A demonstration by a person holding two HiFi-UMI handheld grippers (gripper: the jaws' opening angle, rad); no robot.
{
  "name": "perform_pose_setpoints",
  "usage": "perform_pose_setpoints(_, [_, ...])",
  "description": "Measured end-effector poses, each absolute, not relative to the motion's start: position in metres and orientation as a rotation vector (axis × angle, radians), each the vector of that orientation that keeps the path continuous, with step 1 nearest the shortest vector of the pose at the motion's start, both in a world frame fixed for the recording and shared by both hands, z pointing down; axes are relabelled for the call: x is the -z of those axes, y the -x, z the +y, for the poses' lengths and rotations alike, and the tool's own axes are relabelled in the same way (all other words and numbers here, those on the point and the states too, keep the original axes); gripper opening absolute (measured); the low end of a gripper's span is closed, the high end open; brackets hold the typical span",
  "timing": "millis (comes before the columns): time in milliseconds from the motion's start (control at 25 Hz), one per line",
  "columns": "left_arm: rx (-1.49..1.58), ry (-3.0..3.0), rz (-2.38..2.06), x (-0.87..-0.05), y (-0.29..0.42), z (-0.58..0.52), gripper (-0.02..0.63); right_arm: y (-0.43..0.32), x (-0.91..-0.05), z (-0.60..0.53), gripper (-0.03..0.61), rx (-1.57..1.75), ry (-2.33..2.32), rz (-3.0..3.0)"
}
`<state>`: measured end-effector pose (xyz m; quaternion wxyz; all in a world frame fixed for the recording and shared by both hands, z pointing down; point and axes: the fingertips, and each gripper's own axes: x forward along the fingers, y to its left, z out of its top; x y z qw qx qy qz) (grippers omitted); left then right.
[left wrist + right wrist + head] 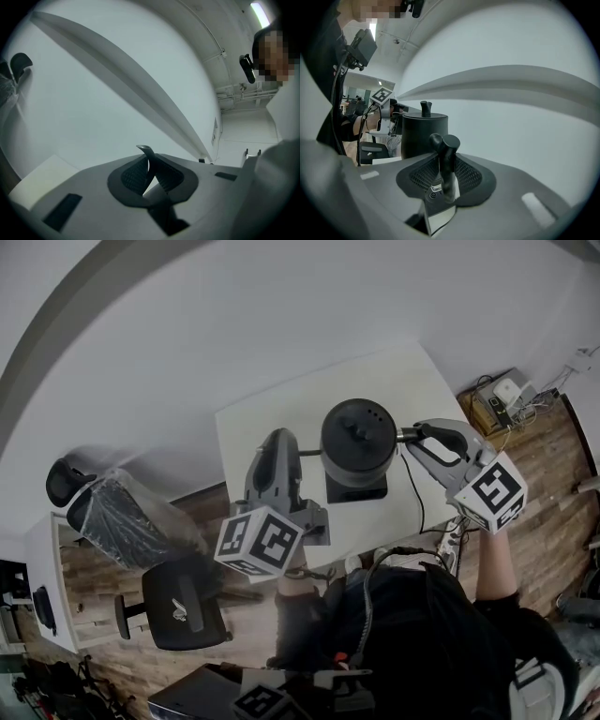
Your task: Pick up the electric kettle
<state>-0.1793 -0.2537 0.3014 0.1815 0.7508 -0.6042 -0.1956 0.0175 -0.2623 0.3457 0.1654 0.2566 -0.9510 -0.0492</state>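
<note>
The black electric kettle (pixel 358 439) hangs over its square black base (pixel 356 489) on the white table (pixel 253 427). My right gripper (pixel 412 435) is shut on the kettle's dark handle (pixel 445 159) from the right. In the right gripper view the kettle body (pixel 424 136) with its lid knob rises just beyond the jaws. My left gripper (pixel 284 440) reaches in from the left and is shut on the kettle's thin grey spout (pixel 310 454). In the left gripper view the spout tip (pixel 146 151) sticks up between the pads, and the kettle body is out of sight.
A black cable (pixel 418 493) runs from the base off the table's near edge. On the floor are a black office chair (pixel 173 604) at the left, a plastic-covered chair (pixel 117 512), and a box with plugs and cables (pixel 502 399) at the right. A white wall lies behind the table.
</note>
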Motion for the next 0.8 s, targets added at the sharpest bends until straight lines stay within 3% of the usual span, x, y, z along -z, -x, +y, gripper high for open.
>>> perform_pose_setpoints(800, [0.568, -2.181, -1.696, -0.268, 0.183, -0.238, 0.032, -0.012, -0.319, -0.252, 0.101, 0.149, -0.717, -2.730])
